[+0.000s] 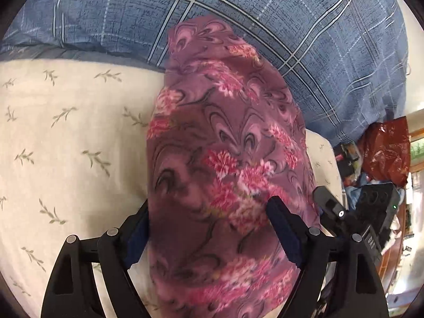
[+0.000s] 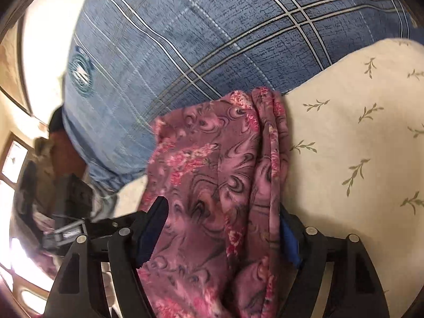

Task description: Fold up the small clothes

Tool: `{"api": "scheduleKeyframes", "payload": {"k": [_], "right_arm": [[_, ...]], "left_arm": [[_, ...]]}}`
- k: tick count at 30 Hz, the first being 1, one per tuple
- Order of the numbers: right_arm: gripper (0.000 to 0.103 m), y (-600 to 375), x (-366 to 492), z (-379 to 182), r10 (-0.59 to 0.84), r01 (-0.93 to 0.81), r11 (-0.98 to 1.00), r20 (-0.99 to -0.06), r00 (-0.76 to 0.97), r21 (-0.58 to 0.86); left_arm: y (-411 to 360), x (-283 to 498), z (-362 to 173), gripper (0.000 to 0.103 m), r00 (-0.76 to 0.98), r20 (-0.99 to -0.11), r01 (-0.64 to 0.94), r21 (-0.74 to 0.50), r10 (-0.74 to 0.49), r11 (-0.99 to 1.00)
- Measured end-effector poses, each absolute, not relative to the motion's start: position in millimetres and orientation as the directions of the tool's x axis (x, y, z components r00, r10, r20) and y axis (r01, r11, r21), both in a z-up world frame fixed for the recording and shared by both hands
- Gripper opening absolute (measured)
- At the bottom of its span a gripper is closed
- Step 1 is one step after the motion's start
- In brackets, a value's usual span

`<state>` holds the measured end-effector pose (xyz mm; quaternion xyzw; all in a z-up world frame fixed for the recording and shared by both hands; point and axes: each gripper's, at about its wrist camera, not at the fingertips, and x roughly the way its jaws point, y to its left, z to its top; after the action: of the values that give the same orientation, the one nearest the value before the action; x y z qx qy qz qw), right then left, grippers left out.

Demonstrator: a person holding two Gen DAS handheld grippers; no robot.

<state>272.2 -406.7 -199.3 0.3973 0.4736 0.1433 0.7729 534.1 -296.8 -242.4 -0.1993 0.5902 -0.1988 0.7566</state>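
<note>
A small mauve garment (image 1: 225,137) with pink flowers and dark swirls lies on the cream leaf-print sheet (image 1: 66,137), and its far end rests on a blue plaid cover (image 1: 265,13). My left gripper (image 1: 209,204) is open, jaws wide, with the near part of the cloth loose between them. In the right wrist view the same garment (image 2: 212,164) shows a bunched fold along its right side. The right gripper (image 2: 222,206) also stands open astride the cloth, and its right finger is partly hidden behind that fold. The right gripper's black body (image 1: 334,209) shows beside the garment's right edge.
The blue plaid cover (image 2: 212,39) fills the far side of the bed. Off the bed's edge sit a red plastic bag (image 1: 384,151) and dark clutter (image 1: 349,159). Cream sheet (image 2: 357,145) spreads to the right of the garment. A blurred room with window frames (image 2: 16,159) lies far left.
</note>
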Motion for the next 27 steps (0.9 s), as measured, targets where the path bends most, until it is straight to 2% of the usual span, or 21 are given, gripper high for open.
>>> {"api": "scheduleKeyframes", "payload": {"k": [1,2,4,5,7,8,10,16,27], "right_arm": [[0.064,-405.5,273.4,-197.8,0.580,0.161,0.665,-0.640,0.505,0.730],[0.049,-402.1,274.7,-195.9,0.550,0.165,0.702,-0.674,0.493,0.693],[0.036,-399.7,269.8,-190.2,0.514,0.147,0.742,-0.696,0.502,0.654],[0.029,-397.3,268.6,-184.5,0.481,0.134,0.775,-0.714,0.508,0.618],[0.027,-389.5,264.5,-176.1,0.441,0.114,0.812,-0.730,0.522,0.573],[0.026,-385.0,263.2,-170.3,0.416,0.101,0.833,-0.738,0.531,0.543],[0.025,-375.5,260.5,-158.4,0.374,0.091,0.861,-0.745,0.552,0.500],[0.024,-359.1,241.3,-125.3,0.293,0.053,0.915,-0.749,0.594,0.400],[0.024,-308.2,193.5,-61.4,0.267,-0.005,0.938,-0.711,0.651,0.347]], "left_arm": [[-299.2,537.0,-242.8,0.077,0.225,-0.819,0.059,-0.529,-0.527,0.847],[-300.9,539.1,-242.6,0.073,0.226,-0.828,0.049,-0.517,-0.513,0.855],[-302.3,539.9,-240.1,0.048,0.236,-0.854,0.040,-0.468,-0.463,0.883],[-303.3,538.7,-237.5,0.045,0.244,-0.865,0.045,-0.442,-0.439,0.896],[-306.9,533.3,-231.0,0.031,0.274,-0.873,0.066,-0.402,-0.404,0.913],[-310.6,528.4,-224.4,0.029,0.296,-0.876,0.086,-0.374,-0.382,0.924],[-318.5,518.9,-212.8,0.025,0.341,-0.877,0.117,-0.318,-0.339,0.941],[-329.1,482.5,-178.4,0.024,0.449,-0.857,0.155,-0.202,-0.252,0.967],[-277.6,398.3,-125.1,0.024,0.527,-0.817,0.139,-0.190,-0.235,0.972]]}}
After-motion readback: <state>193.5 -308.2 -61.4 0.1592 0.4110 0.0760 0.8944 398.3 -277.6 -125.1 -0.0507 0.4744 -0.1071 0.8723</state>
